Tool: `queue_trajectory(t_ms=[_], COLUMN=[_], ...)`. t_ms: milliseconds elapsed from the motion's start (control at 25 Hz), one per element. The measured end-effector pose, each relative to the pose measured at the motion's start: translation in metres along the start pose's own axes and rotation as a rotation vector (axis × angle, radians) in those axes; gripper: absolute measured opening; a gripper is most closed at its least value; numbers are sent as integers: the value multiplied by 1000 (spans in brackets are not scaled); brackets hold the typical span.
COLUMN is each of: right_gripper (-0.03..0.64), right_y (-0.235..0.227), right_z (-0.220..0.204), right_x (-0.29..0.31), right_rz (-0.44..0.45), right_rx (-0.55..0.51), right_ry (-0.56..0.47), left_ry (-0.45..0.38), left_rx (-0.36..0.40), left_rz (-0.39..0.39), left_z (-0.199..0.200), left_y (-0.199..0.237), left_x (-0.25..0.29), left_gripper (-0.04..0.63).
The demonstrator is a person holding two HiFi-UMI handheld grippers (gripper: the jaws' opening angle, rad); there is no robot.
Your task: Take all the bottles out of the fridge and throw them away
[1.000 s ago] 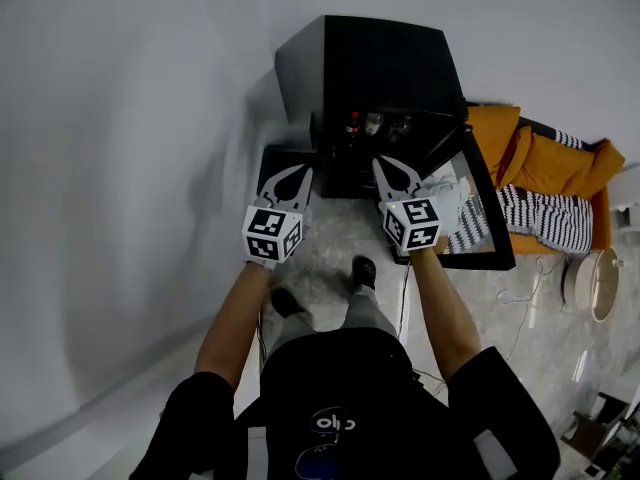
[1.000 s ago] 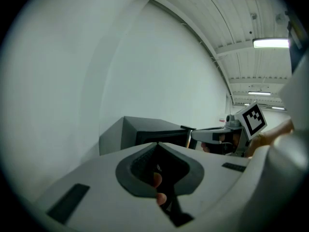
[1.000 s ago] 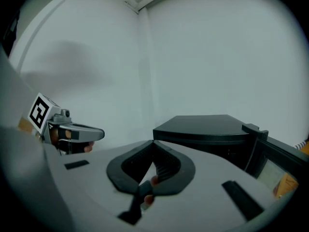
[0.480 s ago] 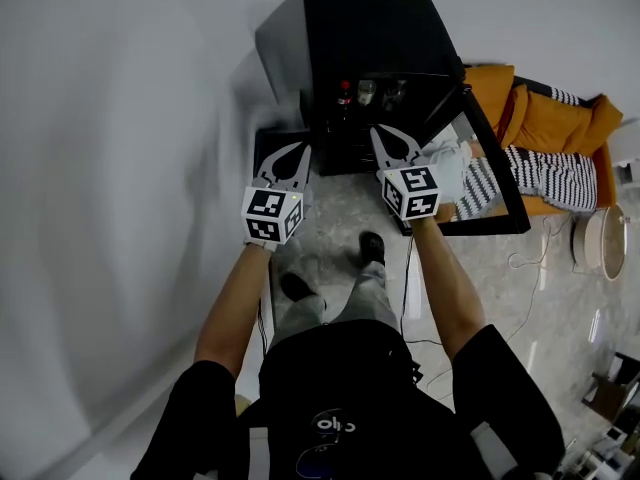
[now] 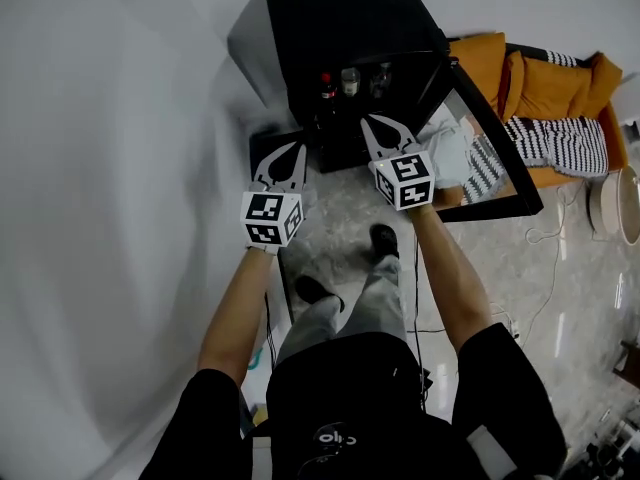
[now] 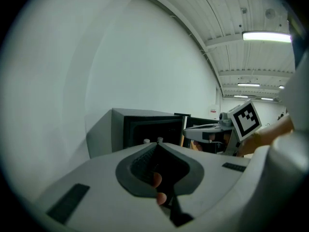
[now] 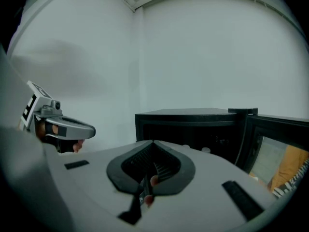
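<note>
Open fridge (image 5: 330, 13), bottles (image 5: 349, 80) inside, labels unreadable

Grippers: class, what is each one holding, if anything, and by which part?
Nothing is held. The left gripper and right gripper are both shut and empty, short of the bottles in the open fridge.

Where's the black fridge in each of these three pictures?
Head view: fridge at top centre.
Left gripper view: fridge mid-frame, just left of centre.
Right gripper view: fridge mid-frame, right of centre.
Shared landmark: the bottle tops at its opening.
</note>
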State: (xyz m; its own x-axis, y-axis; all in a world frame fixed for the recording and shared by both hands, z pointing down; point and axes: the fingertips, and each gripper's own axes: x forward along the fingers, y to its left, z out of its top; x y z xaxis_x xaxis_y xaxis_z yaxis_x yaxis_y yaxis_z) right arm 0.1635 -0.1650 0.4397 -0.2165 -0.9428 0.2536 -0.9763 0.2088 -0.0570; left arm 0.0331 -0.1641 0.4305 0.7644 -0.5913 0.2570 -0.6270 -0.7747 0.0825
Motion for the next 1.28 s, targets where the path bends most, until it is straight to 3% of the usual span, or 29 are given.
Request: queue_trajectory(t_ms=[480,920,1280], right_gripper=[2,2,2], right_y=[-37,-60,-64], right_z=[-61,-152,-211], right_x=[27,47,55], right_rz=[-39,-66,-75], right_rx=[24,10,30], right_ry=[-14,-25,7], left_ry=[-13,-38,-49], left_rx=[60,65,64], left_rz=[-79,-111,-119], left_z=[-26,-115,-151], left_y=[-19,-18,-2], left_x=[60,117,129], left_gripper=[0,0,0])
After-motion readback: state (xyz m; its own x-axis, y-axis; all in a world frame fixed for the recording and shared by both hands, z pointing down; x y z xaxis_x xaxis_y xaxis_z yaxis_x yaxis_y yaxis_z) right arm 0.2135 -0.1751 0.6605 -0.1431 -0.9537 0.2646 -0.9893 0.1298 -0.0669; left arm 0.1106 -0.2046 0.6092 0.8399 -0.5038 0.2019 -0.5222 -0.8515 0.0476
